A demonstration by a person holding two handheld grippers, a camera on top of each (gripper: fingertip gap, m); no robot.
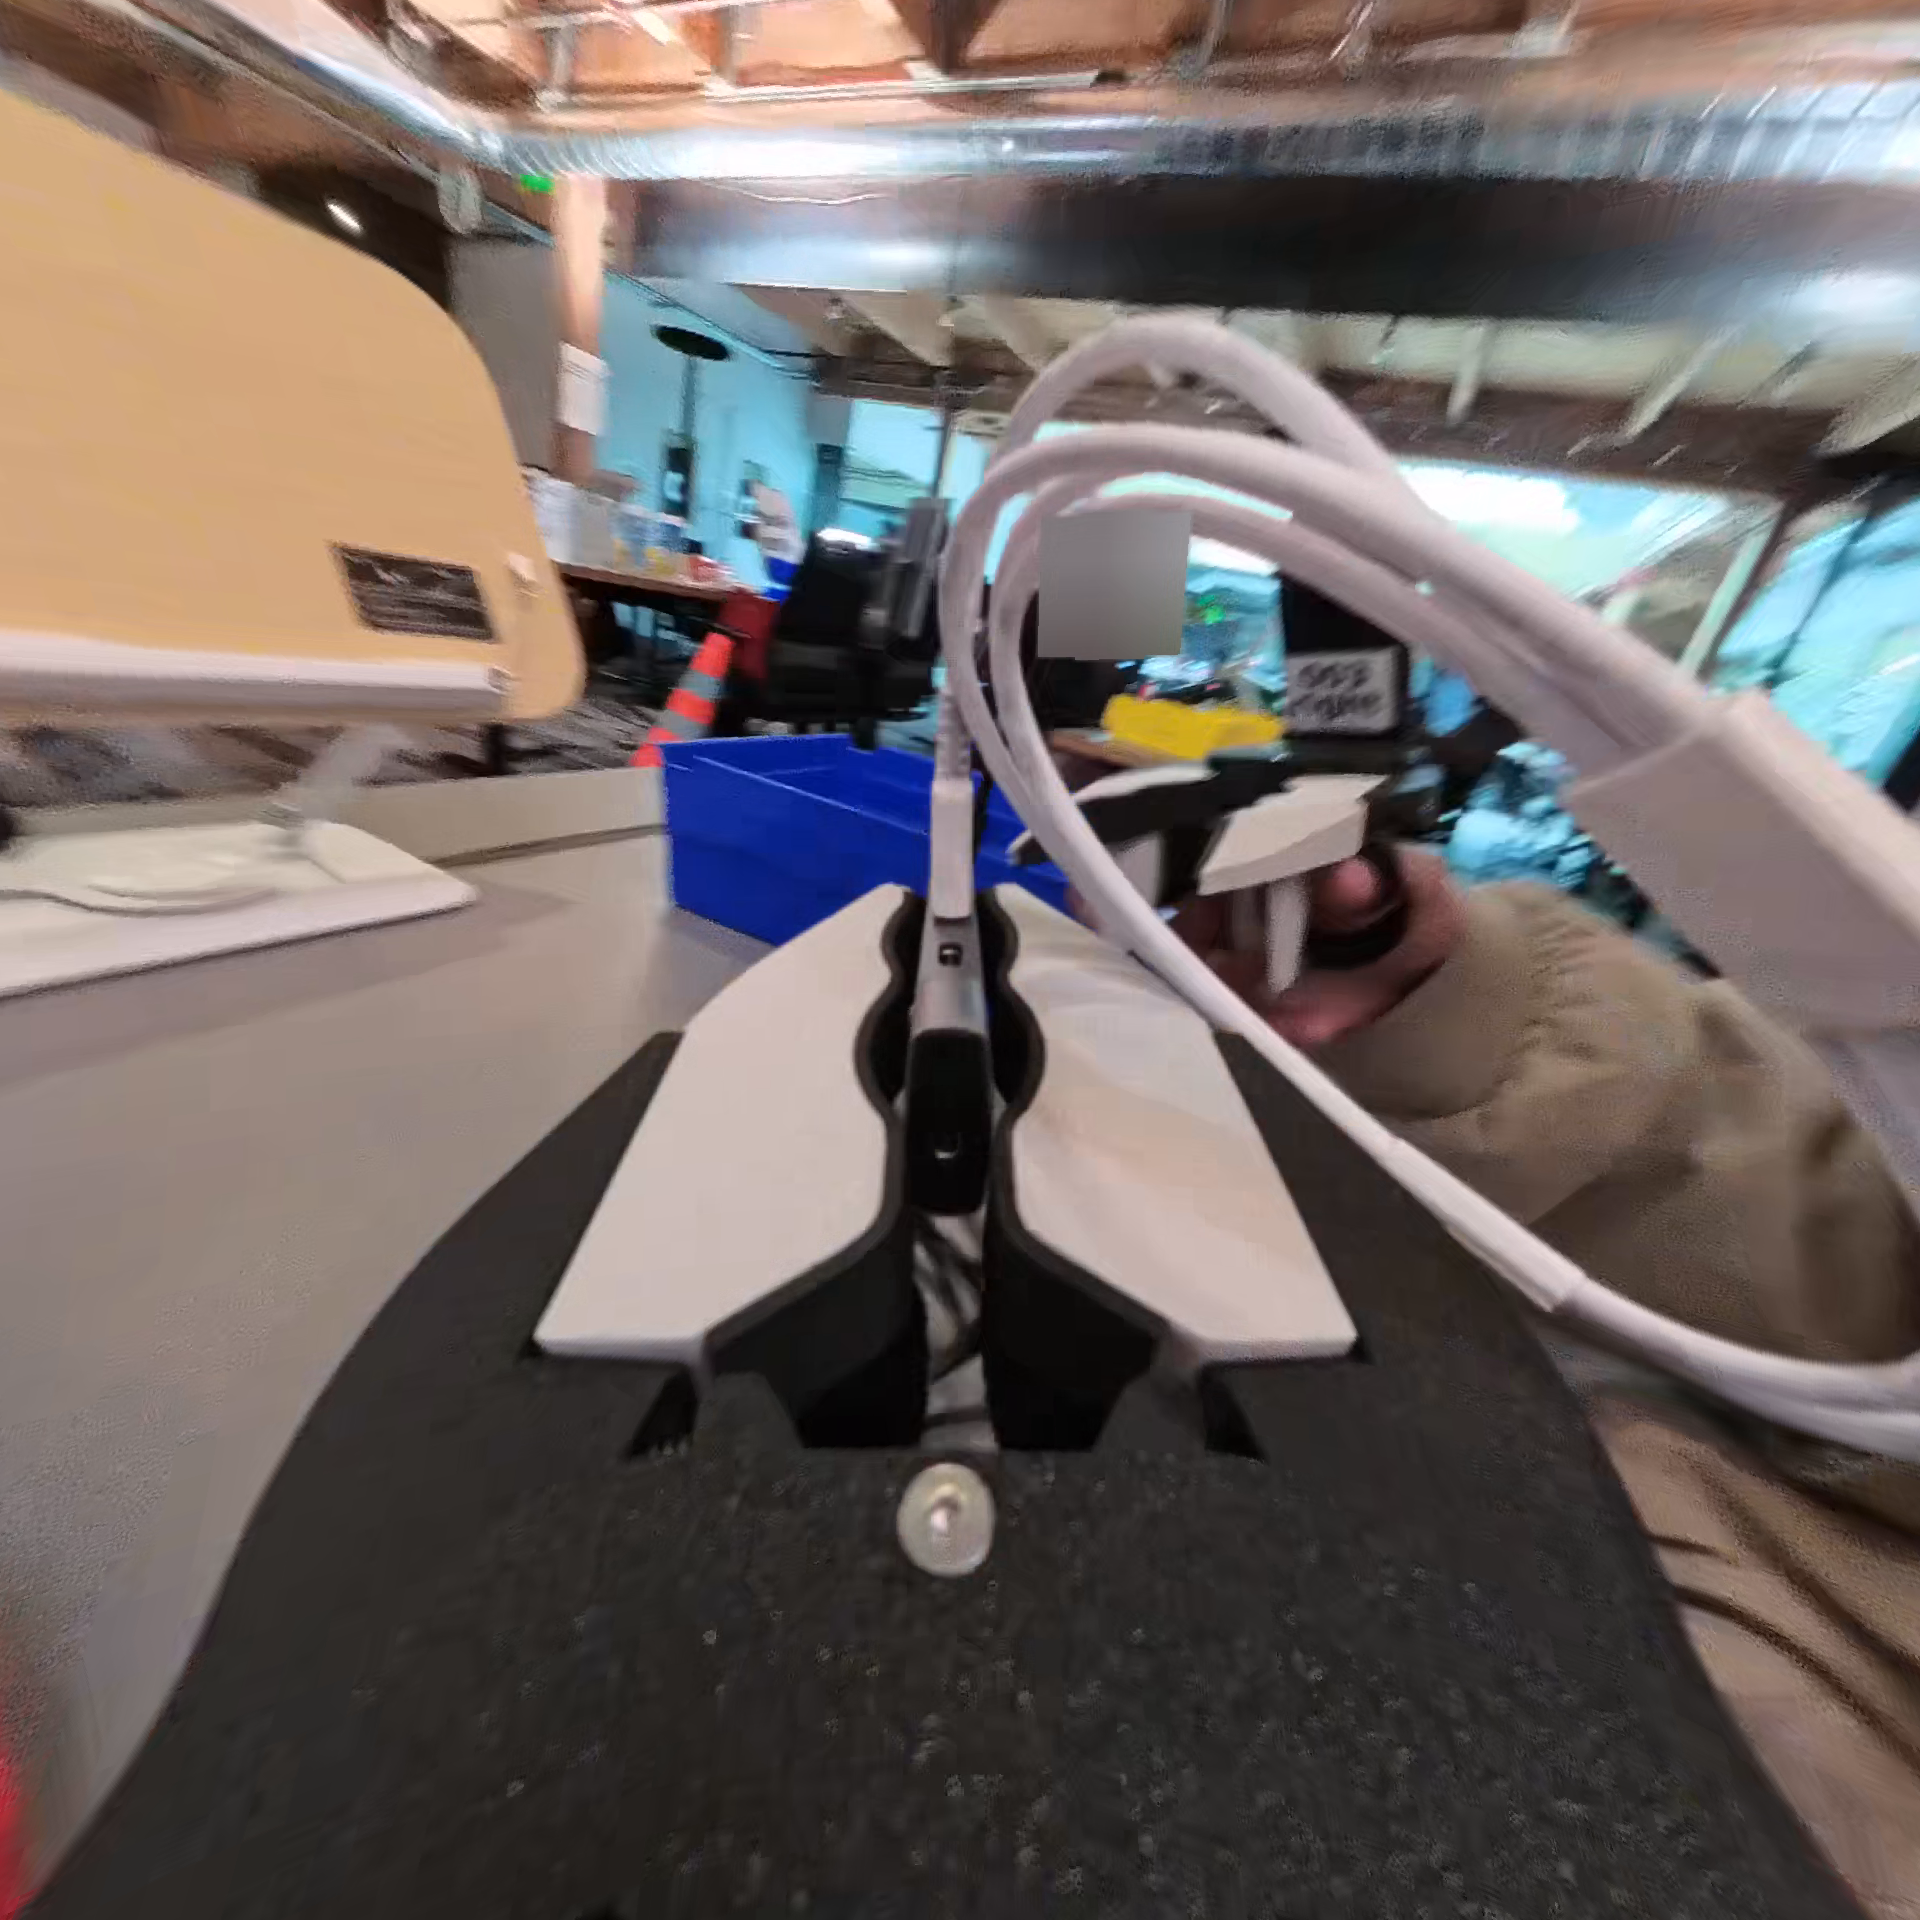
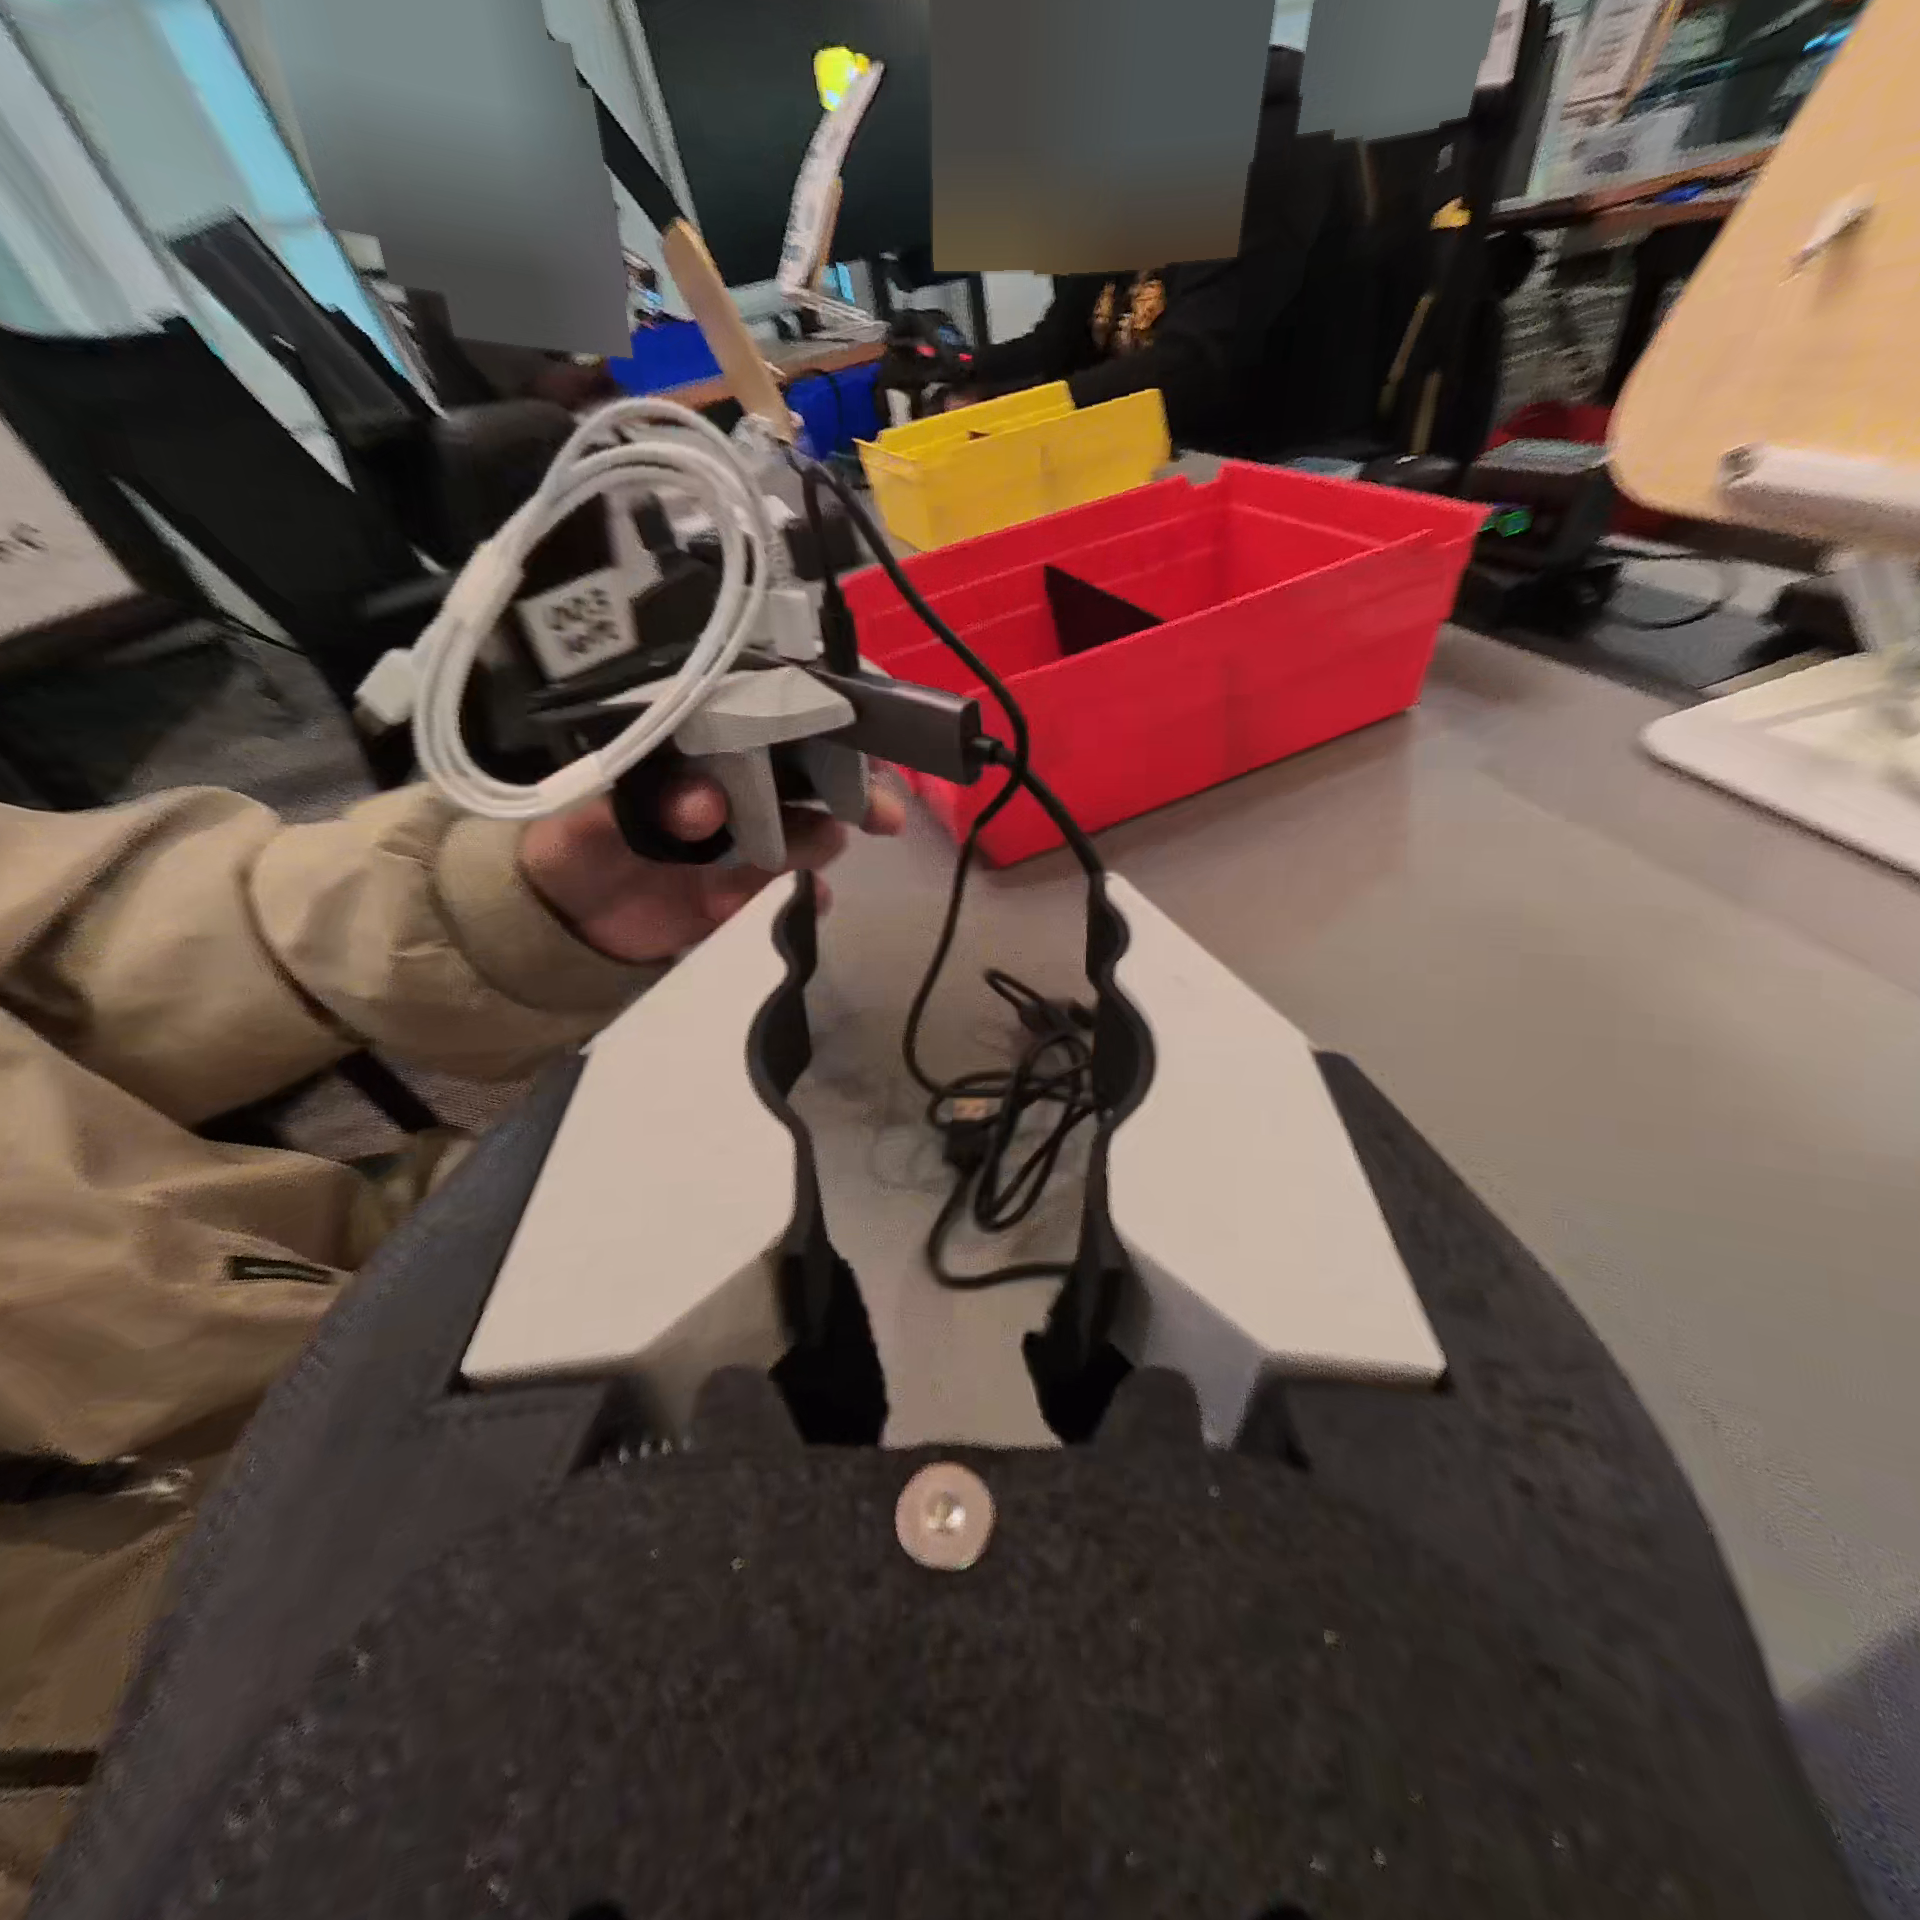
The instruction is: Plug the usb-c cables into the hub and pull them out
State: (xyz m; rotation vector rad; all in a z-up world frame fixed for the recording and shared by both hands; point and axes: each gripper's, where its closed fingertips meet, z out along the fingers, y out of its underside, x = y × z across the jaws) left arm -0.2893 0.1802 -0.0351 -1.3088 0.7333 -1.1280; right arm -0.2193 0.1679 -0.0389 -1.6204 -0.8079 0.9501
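One white cable (image 1: 1195, 997) is plugged into the hub (image 1: 945, 1049) my left gripper (image 1: 948, 935) clamps above the tabletop (image 2: 1507, 935); my right gripper (image 2: 951, 1039), jaws apart and empty, must grasp its plug (image 1: 952, 842) next to pull it out.

Landmark: grey table (image 2: 1558, 935)
Ceiling: exposed timber joists (image 1: 1143, 42) and a metal duct (image 1: 1039, 145) high above the table
Walls: pale blue (image 1: 727, 416), beyond its far edge
Furniture: black office chair (image 1: 831, 623) behind it
Floor: orange traffic cone (image 1: 691, 696) past the table
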